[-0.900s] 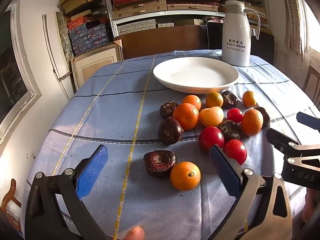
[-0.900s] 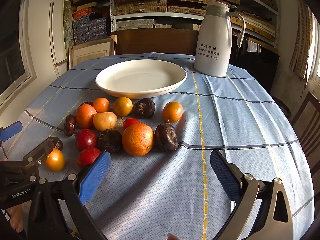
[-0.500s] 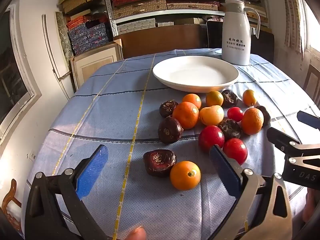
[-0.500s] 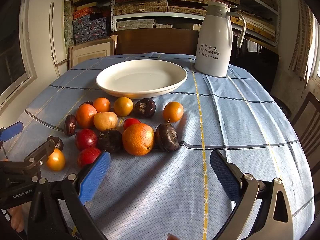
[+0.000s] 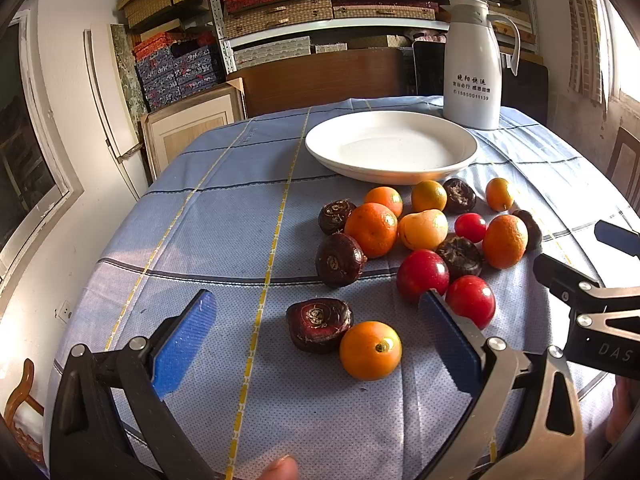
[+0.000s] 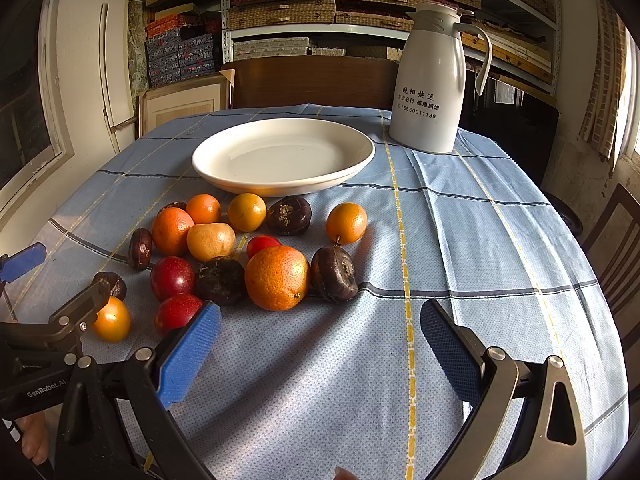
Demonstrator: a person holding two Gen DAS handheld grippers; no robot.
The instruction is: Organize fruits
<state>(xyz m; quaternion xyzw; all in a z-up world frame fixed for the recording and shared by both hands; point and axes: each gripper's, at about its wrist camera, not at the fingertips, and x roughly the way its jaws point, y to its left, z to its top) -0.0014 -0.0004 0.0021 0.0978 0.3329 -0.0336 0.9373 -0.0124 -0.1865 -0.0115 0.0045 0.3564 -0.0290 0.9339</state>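
Observation:
Several fruits lie loose on the blue checked tablecloth (image 5: 224, 216) in front of a white plate (image 5: 390, 146) that holds nothing. Nearest my left gripper (image 5: 320, 328) are a small orange (image 5: 370, 350) and a dark chestnut-like fruit (image 5: 319, 322), both between its wide-open jaws but untouched. Red tomatoes (image 5: 422, 274), bigger oranges (image 5: 372, 229) and more dark fruits lie beyond. My right gripper (image 6: 320, 332) is open over bare cloth, just short of a big orange (image 6: 277, 277) and a dark fruit (image 6: 334, 274). The plate (image 6: 282, 154) sits behind the pile.
A white thermos jug (image 6: 434, 80) stands behind the plate at the right. Shelves with boxes (image 6: 280, 12) and a wooden chair back (image 6: 312, 80) are past the table's far edge. Another chair (image 6: 616, 248) is at the right. A fingertip (image 5: 280, 470) shows at the bottom.

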